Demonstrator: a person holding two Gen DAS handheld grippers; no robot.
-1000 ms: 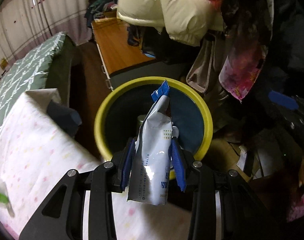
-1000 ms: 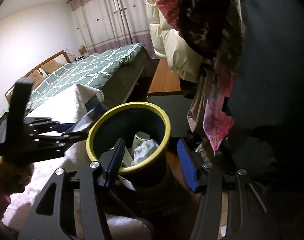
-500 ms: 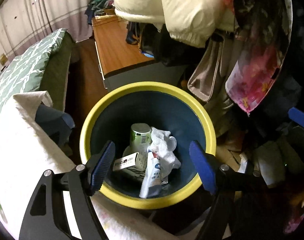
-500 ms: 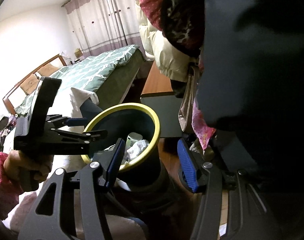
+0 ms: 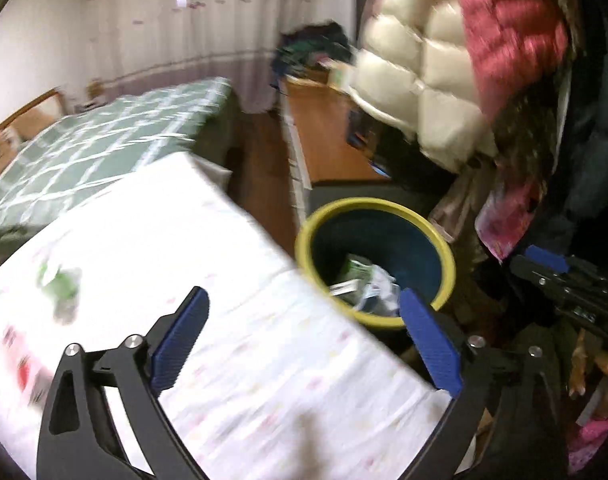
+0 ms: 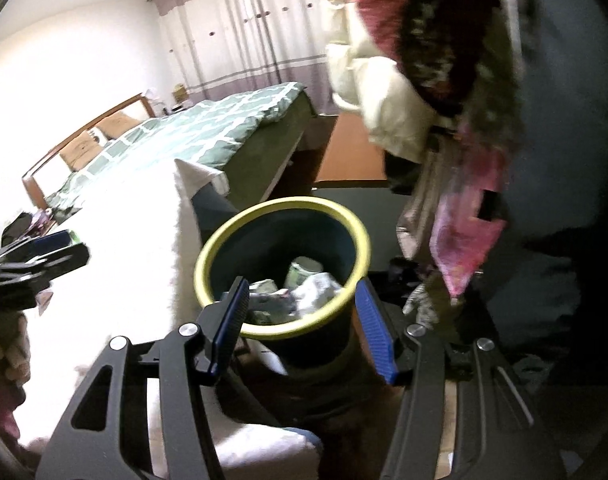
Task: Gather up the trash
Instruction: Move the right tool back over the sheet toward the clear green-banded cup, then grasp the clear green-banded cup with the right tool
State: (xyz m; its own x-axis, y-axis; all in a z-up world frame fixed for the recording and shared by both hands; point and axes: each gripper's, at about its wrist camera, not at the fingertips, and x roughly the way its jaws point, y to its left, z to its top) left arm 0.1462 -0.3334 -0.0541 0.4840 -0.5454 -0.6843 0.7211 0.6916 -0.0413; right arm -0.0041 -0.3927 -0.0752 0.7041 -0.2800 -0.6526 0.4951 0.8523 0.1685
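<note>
Looks like we're between pickups here. The left tool is empty and its jaws are opening wide, nothing between them, hovering over the white floral-print worktop in the lower half of the left wrist view. The yellow-rimmed bin sits right of centre, just off the worktop's edge, with a green carton, a white crumpled bit and some wrappers already inside.

The right tool is parked in front of the bin, jaws half apart and gripping nothing; the bin rim just shows between them.

Leftover trash: a blurry green-and-white scrap at the left of the worktop, plus something red and white at the far left edge, too smeared to identify.

My guess for the next move: swing the left tool over to that green scrap, come down over it, and pinch low since it looks flat and flimsy.
</note>
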